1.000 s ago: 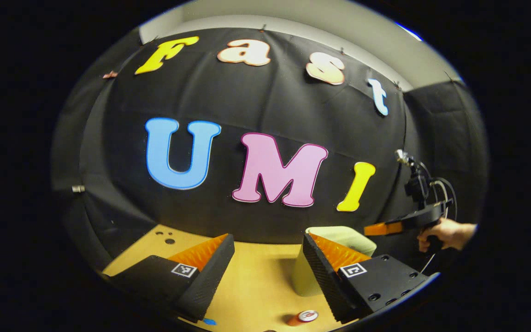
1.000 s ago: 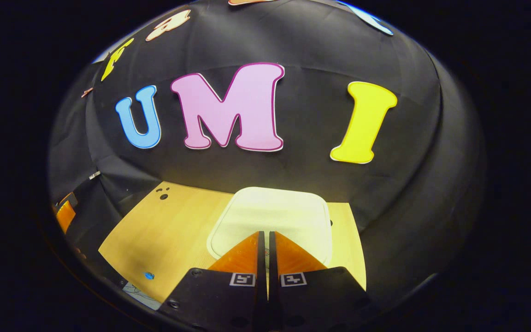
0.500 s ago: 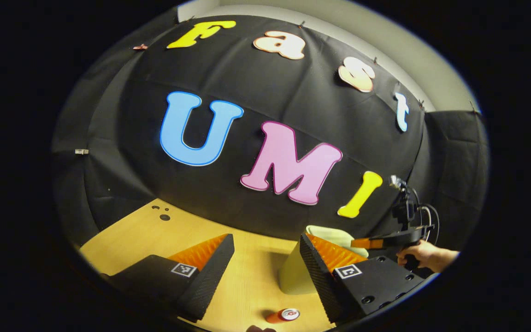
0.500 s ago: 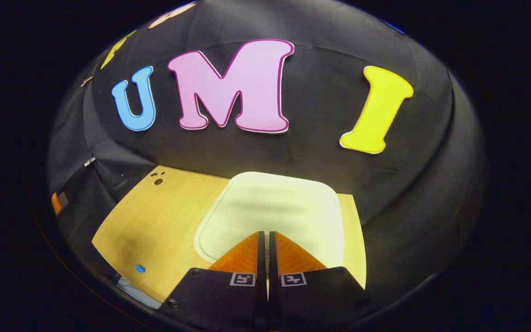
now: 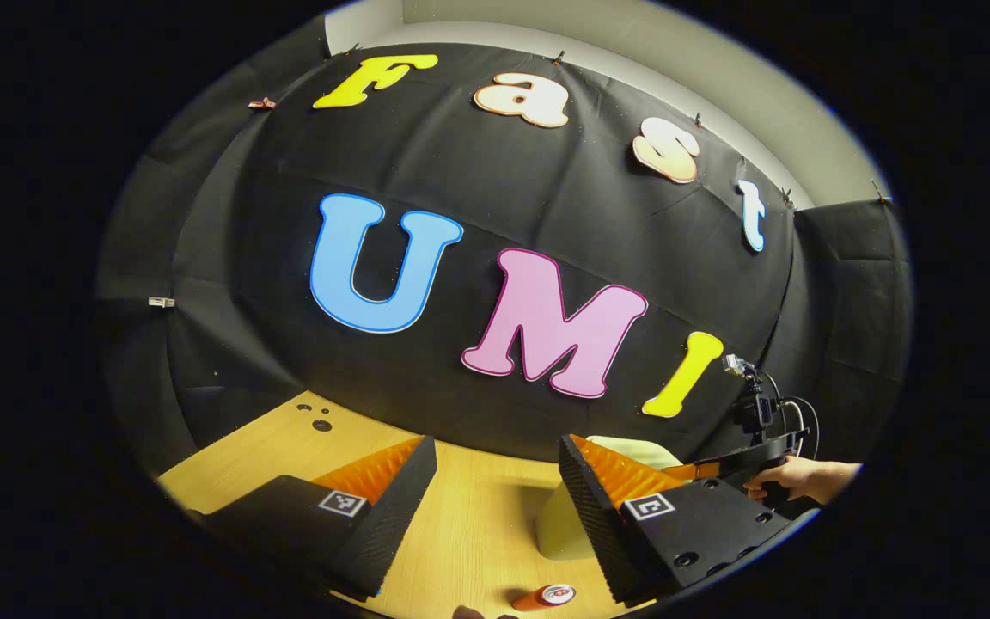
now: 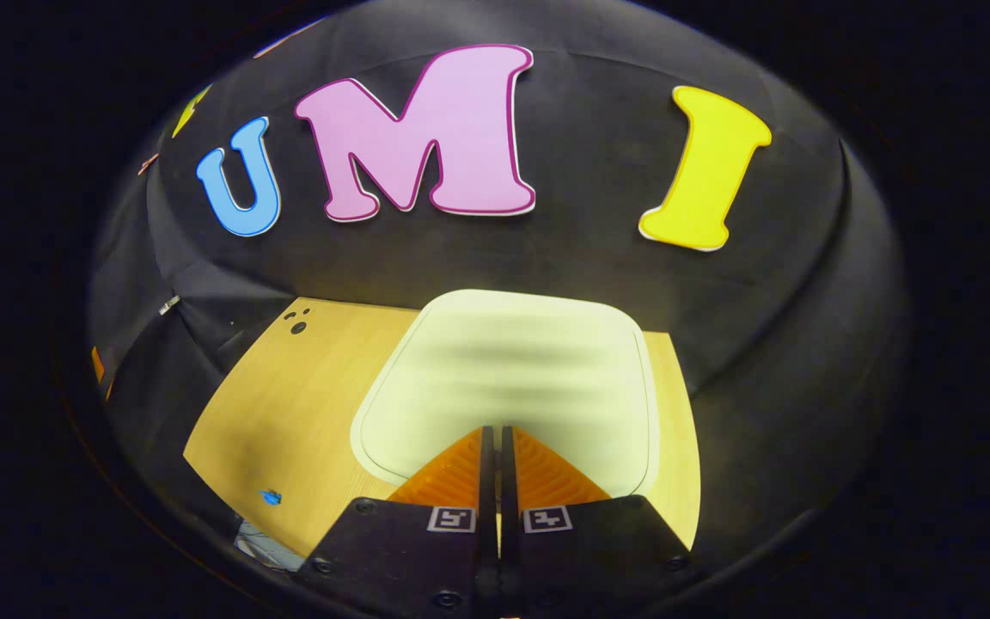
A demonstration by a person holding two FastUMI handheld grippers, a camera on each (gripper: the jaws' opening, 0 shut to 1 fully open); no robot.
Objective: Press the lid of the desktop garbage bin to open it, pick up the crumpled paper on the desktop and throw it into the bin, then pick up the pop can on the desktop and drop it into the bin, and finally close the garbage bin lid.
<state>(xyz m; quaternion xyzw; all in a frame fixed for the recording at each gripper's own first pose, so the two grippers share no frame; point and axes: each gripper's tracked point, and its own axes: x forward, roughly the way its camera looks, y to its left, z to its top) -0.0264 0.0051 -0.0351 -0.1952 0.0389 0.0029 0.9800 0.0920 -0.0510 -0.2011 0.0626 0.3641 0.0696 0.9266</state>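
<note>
While the right gripper (image 6: 492,430) shows at the bottom centre of the right gripper view with its fingers (image 6: 461,468) pressed together and nothing between them, the tips lie over the near edge of the lid (image 6: 512,378) of the garbage bin; whether they touch the lid cannot be told. That lid is pale, lies flat and closed, and occupies the lower centre of the frame, on a light wooden worktop (image 6: 306,404). A small blue mark (image 6: 270,496) sits on the worktop at the lower left of that frame, and dark holes (image 6: 297,325) mark the worktop's far left corner. In the left gripper view, the left gripper (image 5: 495,456) shows at the bottom of the frame with its fingers (image 5: 375,473) set wide apart and holding nothing, above the worktop (image 5: 469,533). The garbage bin (image 5: 564,529) stands at lower centre right, partly hidden behind the right-hand finger. The pop can (image 5: 544,596) lies on its side on the worktop at the bottom edge of the frame, just below and in front of the bin and apart from it. At the right edge of the same frame a hand (image 5: 791,477) holds the right gripper (image 5: 701,469) over the bin top. A small part of some object shows at the very bottom edge, left of the can; it cannot be identified.
</note>
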